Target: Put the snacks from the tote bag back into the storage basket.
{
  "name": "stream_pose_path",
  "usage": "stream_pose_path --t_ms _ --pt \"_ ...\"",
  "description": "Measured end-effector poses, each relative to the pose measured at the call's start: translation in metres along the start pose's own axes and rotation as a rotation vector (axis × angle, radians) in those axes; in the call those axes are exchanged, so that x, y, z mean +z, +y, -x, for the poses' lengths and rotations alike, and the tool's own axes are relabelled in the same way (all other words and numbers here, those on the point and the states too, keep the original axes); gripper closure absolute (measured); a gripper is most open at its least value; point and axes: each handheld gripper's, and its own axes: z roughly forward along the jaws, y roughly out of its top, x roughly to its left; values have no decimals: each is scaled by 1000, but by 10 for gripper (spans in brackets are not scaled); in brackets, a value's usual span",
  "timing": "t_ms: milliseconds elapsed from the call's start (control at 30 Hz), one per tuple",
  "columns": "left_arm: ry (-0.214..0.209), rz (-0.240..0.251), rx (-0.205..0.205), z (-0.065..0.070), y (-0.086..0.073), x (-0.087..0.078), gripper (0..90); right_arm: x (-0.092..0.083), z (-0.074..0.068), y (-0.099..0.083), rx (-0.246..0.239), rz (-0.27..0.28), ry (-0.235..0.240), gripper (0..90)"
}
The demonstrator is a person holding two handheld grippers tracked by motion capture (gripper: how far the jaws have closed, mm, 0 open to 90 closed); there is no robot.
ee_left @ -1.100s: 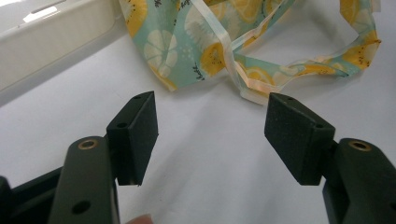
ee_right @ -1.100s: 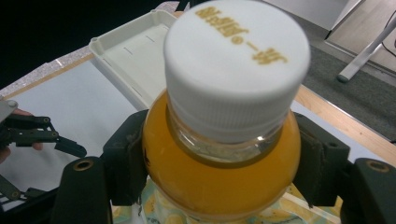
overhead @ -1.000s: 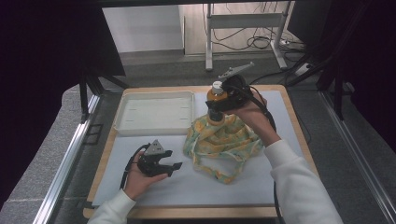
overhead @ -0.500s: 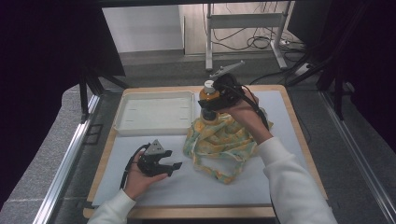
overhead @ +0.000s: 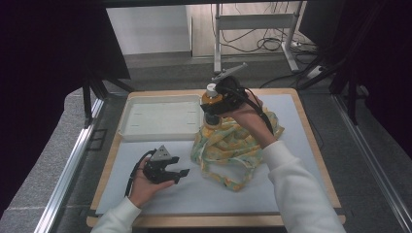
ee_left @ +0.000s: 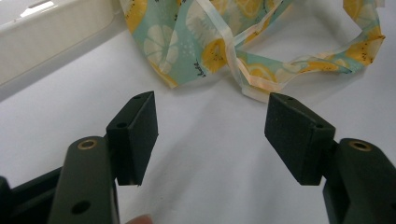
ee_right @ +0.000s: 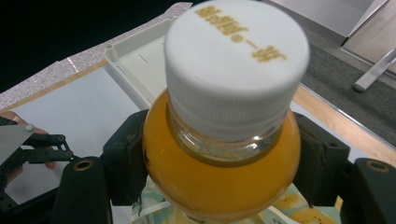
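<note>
Now right tongs (ee_right: 219, 172) clamp orange bottle (ee_right: 224, 158); above bag (overhead: 233, 143).

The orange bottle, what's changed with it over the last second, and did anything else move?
The right gripper, shut on the orange bottle, has carried it a little left, above the lemon-print bag, closer to the white tray. The left gripper stays open on the mat; bag and tray unmoved.
</note>
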Motion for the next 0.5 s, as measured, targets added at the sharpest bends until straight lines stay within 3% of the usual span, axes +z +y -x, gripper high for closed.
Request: stream_pose_path --t_ms 500 --pt "-3 0 0 -1 0 -1 352 15 -9 11 -21 -13 16 298"
